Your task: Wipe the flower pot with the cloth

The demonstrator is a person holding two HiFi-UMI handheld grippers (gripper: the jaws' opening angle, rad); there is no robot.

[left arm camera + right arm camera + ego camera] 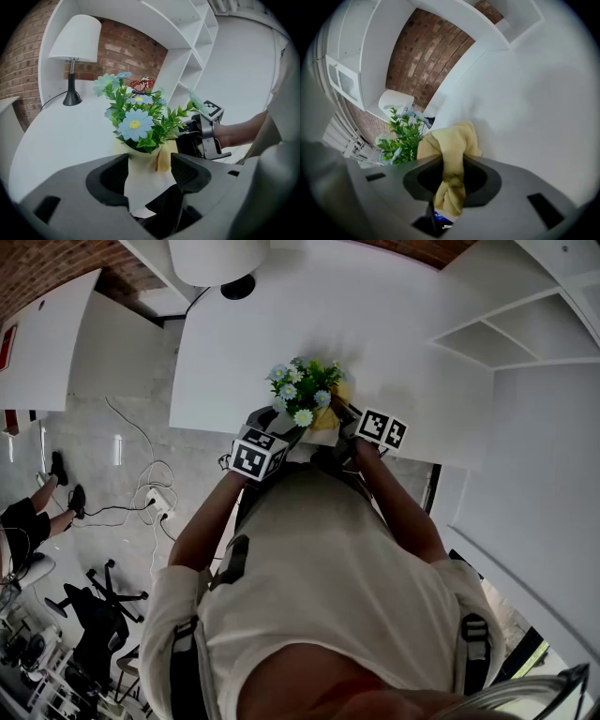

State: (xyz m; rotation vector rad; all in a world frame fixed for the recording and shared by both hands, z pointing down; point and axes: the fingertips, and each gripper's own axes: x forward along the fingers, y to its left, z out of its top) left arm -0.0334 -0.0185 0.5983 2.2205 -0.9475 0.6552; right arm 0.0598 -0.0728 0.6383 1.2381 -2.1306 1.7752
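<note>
Your left hand-held gripper (150,161) clamps the cream, daisy-filled flower pot (140,183); your right hand-held gripper (452,171) pinches the yellow cloth (450,140).

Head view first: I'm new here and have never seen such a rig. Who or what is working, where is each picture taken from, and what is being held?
There is no robot here. A person wears a camera on the head and holds a two-jaw tool in each hand. The head view looks down past the person's shoulders at a white desk. The marker cubes are parts of the tools. The other two pictures come from cameras riding on the tools, each looking along its own jaws.

On the desk stand a flower pot with blue flowers and, farther back, a lamp.

The left gripper has its jaws closed on the pot, apparently to steady it. The right gripper grips a yellow cloth, which sits at the pot's side.
</note>
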